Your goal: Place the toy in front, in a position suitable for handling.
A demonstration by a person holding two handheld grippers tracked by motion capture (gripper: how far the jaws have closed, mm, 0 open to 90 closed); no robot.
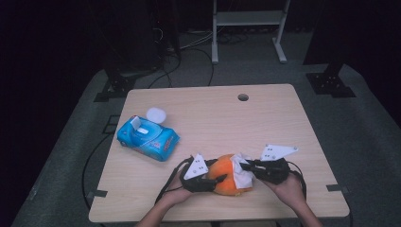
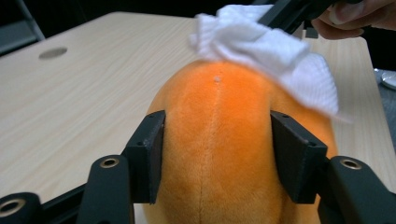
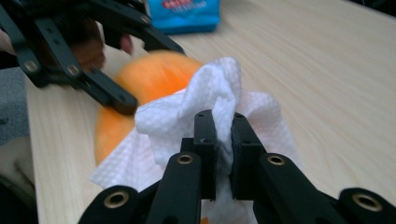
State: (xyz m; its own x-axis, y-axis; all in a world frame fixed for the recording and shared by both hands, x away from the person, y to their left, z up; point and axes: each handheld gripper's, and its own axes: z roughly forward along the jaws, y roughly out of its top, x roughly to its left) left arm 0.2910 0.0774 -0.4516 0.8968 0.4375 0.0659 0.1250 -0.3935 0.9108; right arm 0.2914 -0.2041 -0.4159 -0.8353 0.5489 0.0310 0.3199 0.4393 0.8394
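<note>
An orange plush toy (image 1: 226, 177) lies near the table's front edge, with a white wipe (image 1: 242, 170) draped over its right end. My left gripper (image 1: 215, 172) comes at it from the left. In the left gripper view its two black pads (image 2: 149, 154) press against both sides of the plush toy (image 2: 217, 116). My right gripper (image 1: 246, 166) comes from the right and is shut on the wipe. In the right gripper view a fold of the wipe (image 3: 215, 88) is pinched between the closed jaws of the right gripper (image 3: 223, 135), with the plush toy (image 3: 154, 74) behind it.
A blue pack of wet wipes (image 1: 148, 138) with its white lid (image 1: 156, 114) flipped up lies at the table's left. A round cable hole (image 1: 243, 97) sits near the far edge of the wooden table (image 1: 283, 123). A white frame (image 1: 248, 28) stands on the floor beyond.
</note>
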